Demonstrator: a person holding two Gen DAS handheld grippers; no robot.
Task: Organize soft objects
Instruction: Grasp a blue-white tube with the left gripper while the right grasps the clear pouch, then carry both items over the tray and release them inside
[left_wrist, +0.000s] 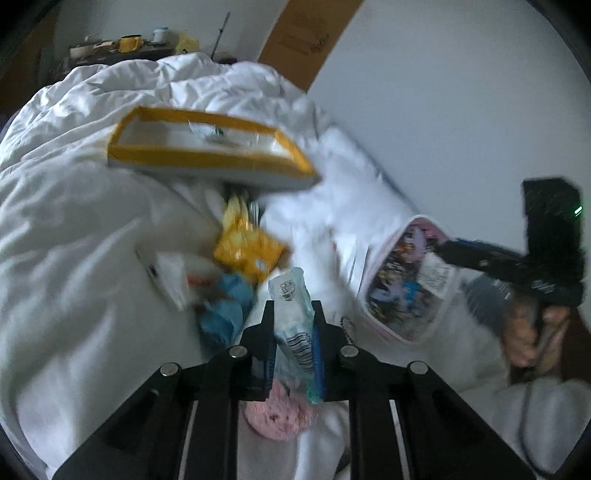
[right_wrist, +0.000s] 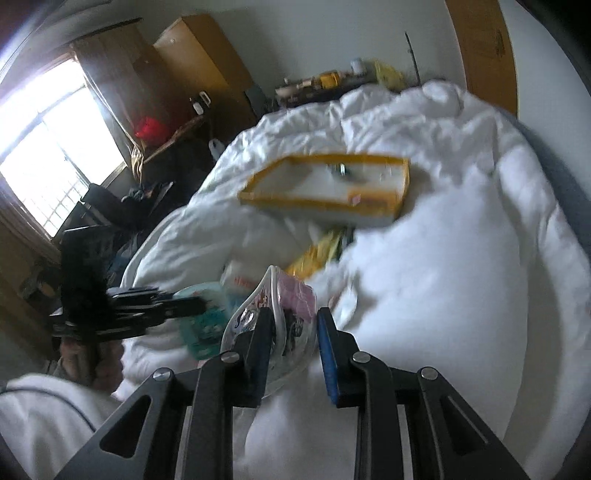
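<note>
**Gripping two soft packs over the bed**

Holding a pale blue-white wipes packet (left_wrist: 291, 317), the left gripper (left_wrist: 293, 314) has both pads pressed on its sides; barcode end toward the camera, printed end sticking out past the fingertips. Packet is off the white duvet (left_wrist: 74, 229).

Right gripper (right_wrist: 291, 321) has a cartoon-print pouch (right_wrist: 280, 314) with white trim between its fingers. Left finger lies against the pouch; the blue pad on the other finger looks slightly off the fabric, blur makes contact hard to judge. In the left wrist view the same pouch (left_wrist: 402, 280) hangs from that tool's tip, clear of the duvet.

On the duvet: yellow-edged white box (left_wrist: 210, 147) further back, yellow snack bag (left_wrist: 247, 251) just in front of it, white carton (left_wrist: 173, 277) and crumpled blue item (left_wrist: 229, 306) beside the bag, all close together. Pink fluffy item (left_wrist: 277, 413) lies under the left gripper. Person's hand (left_wrist: 532, 332) grips the right tool's handle. Frames motion-blurred.
</note>
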